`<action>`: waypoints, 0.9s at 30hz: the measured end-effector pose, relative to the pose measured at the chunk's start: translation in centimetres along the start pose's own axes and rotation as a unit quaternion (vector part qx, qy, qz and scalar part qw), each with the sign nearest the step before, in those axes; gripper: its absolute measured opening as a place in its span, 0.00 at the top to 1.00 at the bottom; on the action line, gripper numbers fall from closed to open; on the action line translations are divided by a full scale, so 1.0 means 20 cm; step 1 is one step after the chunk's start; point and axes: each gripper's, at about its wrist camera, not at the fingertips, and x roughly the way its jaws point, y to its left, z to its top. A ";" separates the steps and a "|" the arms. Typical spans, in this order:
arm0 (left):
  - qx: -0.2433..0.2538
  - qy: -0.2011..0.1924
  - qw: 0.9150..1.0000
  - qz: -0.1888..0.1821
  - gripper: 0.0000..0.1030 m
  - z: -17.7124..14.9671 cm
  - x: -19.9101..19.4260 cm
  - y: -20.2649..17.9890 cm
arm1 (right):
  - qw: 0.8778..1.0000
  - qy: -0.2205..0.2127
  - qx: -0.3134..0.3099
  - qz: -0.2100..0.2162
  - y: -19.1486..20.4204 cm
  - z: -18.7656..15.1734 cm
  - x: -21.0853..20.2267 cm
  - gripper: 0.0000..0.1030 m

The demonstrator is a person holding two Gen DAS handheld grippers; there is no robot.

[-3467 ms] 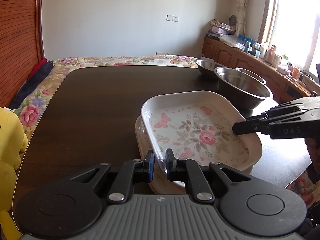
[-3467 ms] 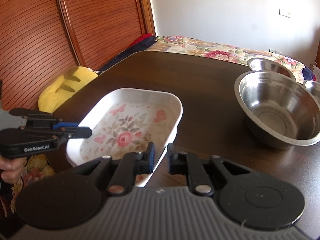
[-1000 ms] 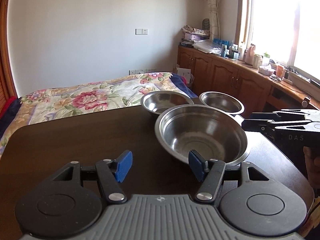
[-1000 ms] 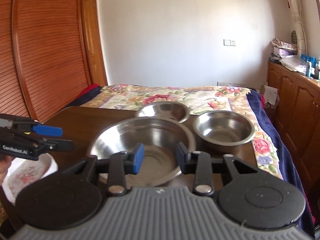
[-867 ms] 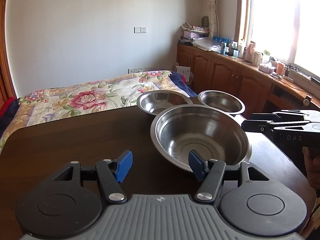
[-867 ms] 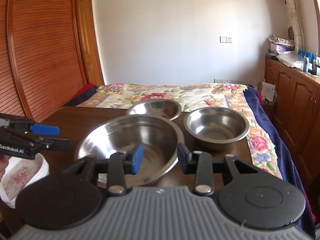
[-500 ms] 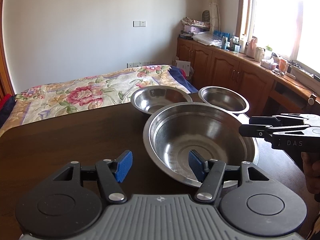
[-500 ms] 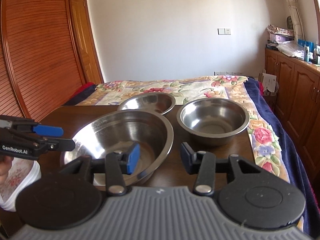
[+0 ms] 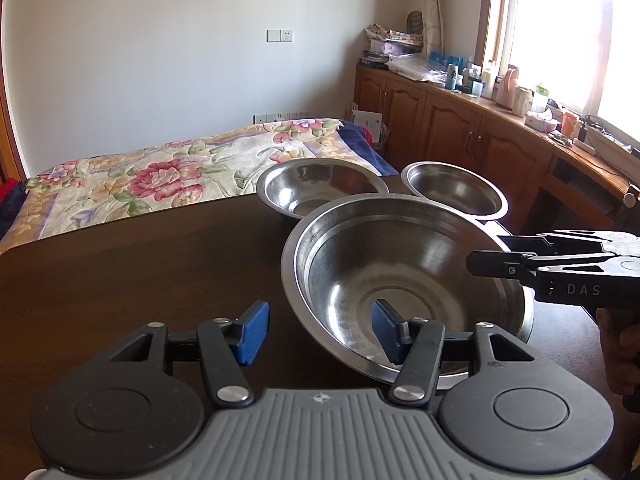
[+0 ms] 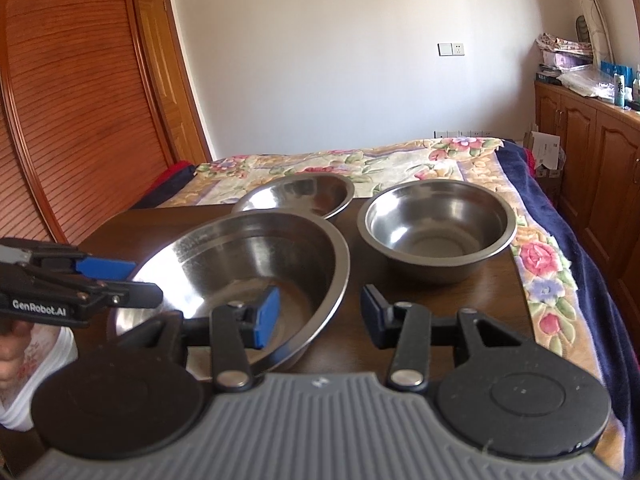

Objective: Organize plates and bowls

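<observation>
Three steel bowls stand close together at the far right corner of the dark bench [image 9: 132,280], beside the flowered bed [image 9: 160,176]: the large bowl [image 9: 400,276] nearest, the medium bowl [image 9: 316,190] behind it, and the small bowl [image 10: 436,228] to its right as the right wrist view shows it. Grouped like this and graded in size, they look ready to be nested, which is probably the step in hand, with the large bowl the likely base since it is the widest. The floral plate [image 10: 28,364] shows only as a white edge at the lower left of the right wrist view, on the near left part of the bench, apart from the bowls. The left gripper [image 9: 318,332] has its jaws spread wide and holds nothing; its left pad sits outside the near rim of the large bowl and its right pad hangs over the bowl's inside, so the rim runs between them without clear contact. The right gripper [image 10: 318,316] is also wide apart and empty, straddling the right side of the same rim, one blue pad over the basin and the other outside, toward the small bowl. Both seem placed to close on opposite sides of that rim, though whether either pad touches the steel cannot be told.
</observation>
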 end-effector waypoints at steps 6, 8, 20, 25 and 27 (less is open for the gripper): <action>0.005 0.006 1.000 -0.005 0.55 0.00 0.02 0.00 | 1.000 0.001 0.006 0.006 0.00 -0.01 0.01 0.54; 0.005 0.007 1.000 -0.006 0.58 0.01 0.03 0.00 | 1.000 0.002 0.007 0.005 0.00 -0.01 0.02 0.54; 0.001 0.009 1.000 -0.007 0.70 0.00 0.06 0.01 | 1.000 0.002 0.009 0.006 -0.01 -0.02 0.03 0.72; -0.001 0.009 1.000 -0.008 0.71 0.00 0.04 0.00 | 1.000 0.002 0.010 -0.001 0.00 -0.02 0.01 0.72; -0.001 0.008 1.000 -0.010 0.71 -0.01 0.04 0.01 | 1.000 0.003 0.010 -0.002 0.01 -0.03 0.01 0.72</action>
